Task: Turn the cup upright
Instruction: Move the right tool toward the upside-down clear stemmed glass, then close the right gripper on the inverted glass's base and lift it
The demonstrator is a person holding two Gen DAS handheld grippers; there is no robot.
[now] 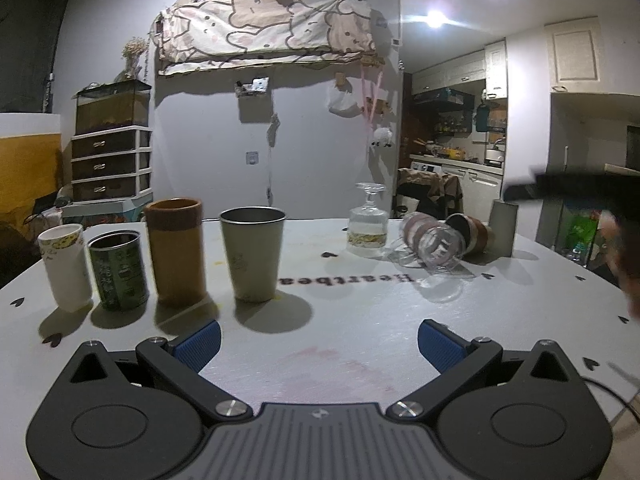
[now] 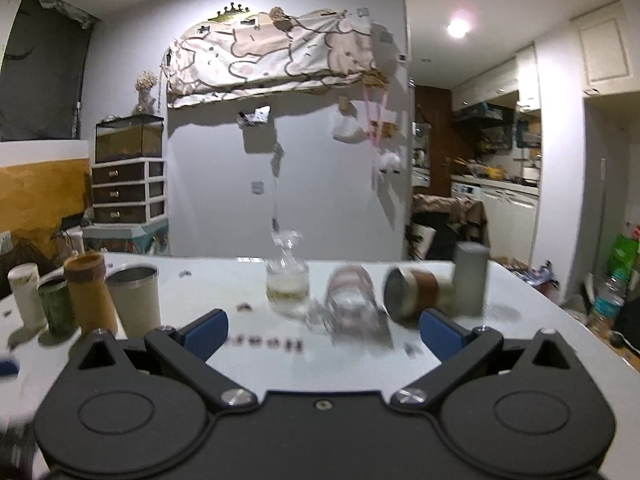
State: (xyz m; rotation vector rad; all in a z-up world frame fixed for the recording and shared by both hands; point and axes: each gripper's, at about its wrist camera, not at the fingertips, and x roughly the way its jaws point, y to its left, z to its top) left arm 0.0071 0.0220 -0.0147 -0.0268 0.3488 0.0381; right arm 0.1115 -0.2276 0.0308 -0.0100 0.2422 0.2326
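here the white table (image 1: 340, 344) carries two groups of drinkware either side of the upside-down "heartbeat" lettering (image 1: 346, 279) printed on it. left of the lettering stand four upright vessels in a row: a white paper cup (image 1: 65, 267), a green can-shaped cup (image 1: 117, 270), a tall brown tumbler (image 1: 177, 251) and a grey metal cup (image 1: 255, 253), each just beside the next. right of the lettering, an inverted stemmed glass (image 1: 368, 226) stands foot-up, and just right of it a clear glass cup (image 1: 434, 246) with pinkish bands lies on its side, mouth toward the camera. touching it from behind lies a second tipped cup, steel with a brown sleeve (image 1: 472, 234), and a grey upright cup (image 1: 503, 227) stands just beyond that. the left gripper (image 1: 319, 344) hovers low over the bare table before the lettering, its blue-padded fingers spread wide with nothing between them. the right gripper (image 2: 323, 330), in a blurred view, is likewise spread and holds nothing; the lying glass cup (image 2: 352, 300) sits ahead between its fingers, apart from both pads, with the sleeved steel cup (image 2: 414, 292) just above the right finger.
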